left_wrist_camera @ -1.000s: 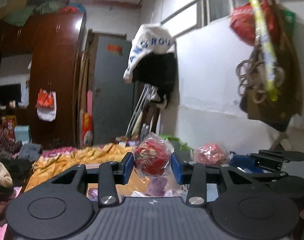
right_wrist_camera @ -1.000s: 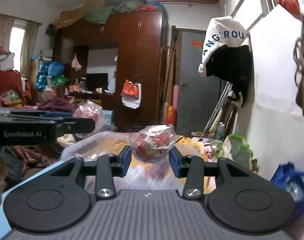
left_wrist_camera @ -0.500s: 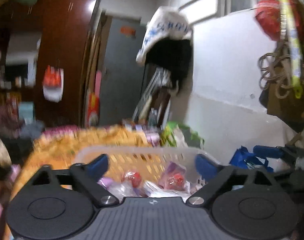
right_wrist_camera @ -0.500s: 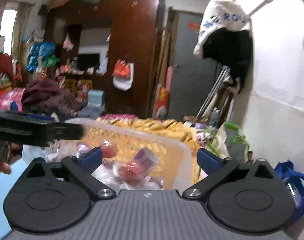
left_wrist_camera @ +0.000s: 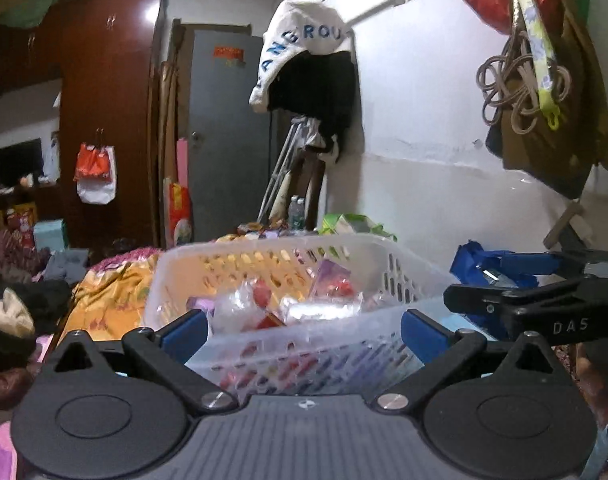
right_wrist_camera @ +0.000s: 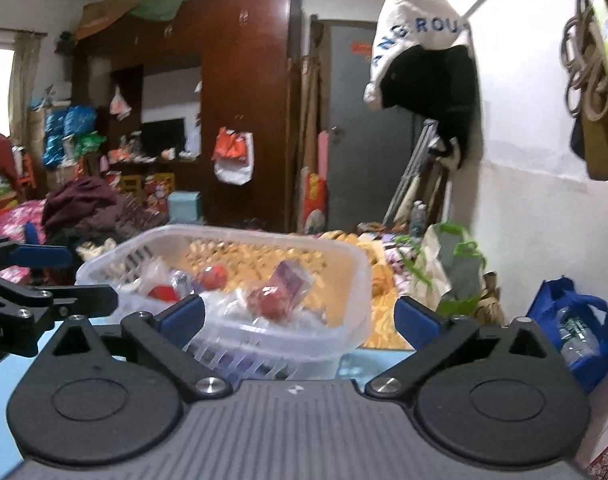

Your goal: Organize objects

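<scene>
Left wrist view: both tongs (left_wrist_camera: 304, 332) (right_wrist_camera: 299, 318) gape empty before basket (left_wrist_camera: 380, 250); hanging cloth (left_wrist_camera: 299, 36) reads "ANGROU".

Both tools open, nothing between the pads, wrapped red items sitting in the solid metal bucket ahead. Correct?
Not quite. The container is a white slotted plastic basket, not a solid metal bucket; the right wrist view shows it. The rest holds: left tool and right tool stand open and empty, wrapped red items in the basket.
</scene>
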